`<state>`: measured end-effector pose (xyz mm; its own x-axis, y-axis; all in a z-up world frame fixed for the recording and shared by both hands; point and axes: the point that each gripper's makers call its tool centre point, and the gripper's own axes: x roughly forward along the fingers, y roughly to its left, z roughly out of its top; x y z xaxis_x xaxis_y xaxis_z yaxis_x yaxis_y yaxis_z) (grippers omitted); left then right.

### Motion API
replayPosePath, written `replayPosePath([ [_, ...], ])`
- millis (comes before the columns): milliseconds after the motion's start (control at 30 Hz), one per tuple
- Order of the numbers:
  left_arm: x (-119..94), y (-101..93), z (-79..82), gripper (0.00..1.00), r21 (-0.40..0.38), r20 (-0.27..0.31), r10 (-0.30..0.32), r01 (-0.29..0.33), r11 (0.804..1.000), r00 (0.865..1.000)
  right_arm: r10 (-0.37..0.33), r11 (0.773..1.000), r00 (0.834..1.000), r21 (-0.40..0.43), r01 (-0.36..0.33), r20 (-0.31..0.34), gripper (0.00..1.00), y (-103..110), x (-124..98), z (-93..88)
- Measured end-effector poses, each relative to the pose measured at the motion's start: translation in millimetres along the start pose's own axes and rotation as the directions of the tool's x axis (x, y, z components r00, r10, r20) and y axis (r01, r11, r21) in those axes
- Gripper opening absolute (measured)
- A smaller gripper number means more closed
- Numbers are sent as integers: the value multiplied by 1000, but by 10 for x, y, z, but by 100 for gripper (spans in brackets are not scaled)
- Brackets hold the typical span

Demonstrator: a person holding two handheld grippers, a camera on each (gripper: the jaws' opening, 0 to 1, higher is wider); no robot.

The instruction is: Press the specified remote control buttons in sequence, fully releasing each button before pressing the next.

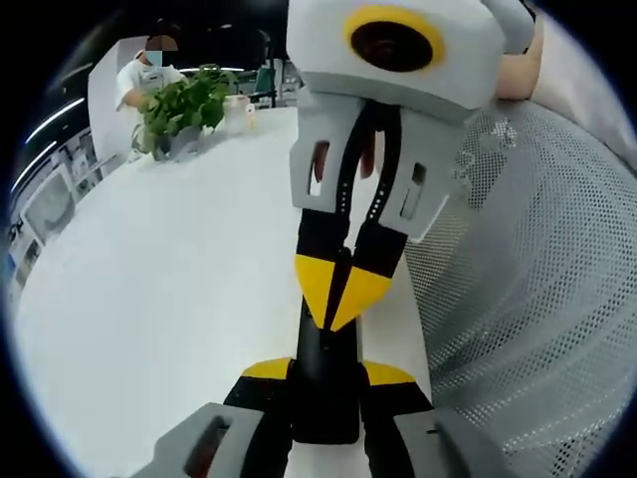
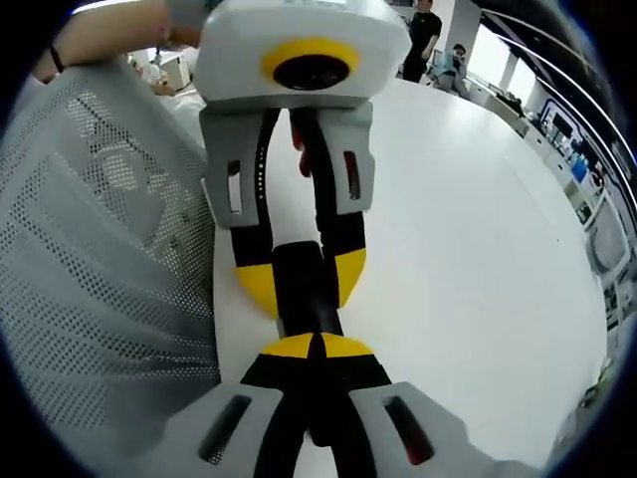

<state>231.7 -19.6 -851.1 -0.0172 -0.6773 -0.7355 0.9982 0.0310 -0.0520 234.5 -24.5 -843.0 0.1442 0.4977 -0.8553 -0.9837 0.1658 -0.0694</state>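
gripping remote control (image 1: 324, 383) in left hand-held gripper (image 1: 328, 373) | right hand-held gripper (image 2: 317, 347) jaws together, tips on remote

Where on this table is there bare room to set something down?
The white table lies bare between the potted plant at its far edge and the remote. It is crowded at the near edge, where the left tool grips the remote, the right tool meets it, and the mesh chair adjoins.

Black remote (image 1: 326, 383) between left gripper (image 1: 328, 376) jaws
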Motion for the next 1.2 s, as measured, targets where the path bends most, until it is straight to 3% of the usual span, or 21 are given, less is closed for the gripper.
replayPosePath([
  [533,3,8,-5,26,4,-17,7,-6,1000,1000,12,998,1000,65,-14,28,0,-9,3,-6],
  [633,3,7,-2,26,4,-20,10,-10,1000,1000,26,990,999,136,-32,46,0,-14,2,-9],
  [733,4,7,-2,26,-1,-17,10,-10,1000,1000,34,988,998,146,-42,53,0,-28,-4,-15],
  [1200,-3,4,-1,26,3,-22,10,-9,1000,1000,4,1000,1000,26,-5,6,0,-8,7,8],
])
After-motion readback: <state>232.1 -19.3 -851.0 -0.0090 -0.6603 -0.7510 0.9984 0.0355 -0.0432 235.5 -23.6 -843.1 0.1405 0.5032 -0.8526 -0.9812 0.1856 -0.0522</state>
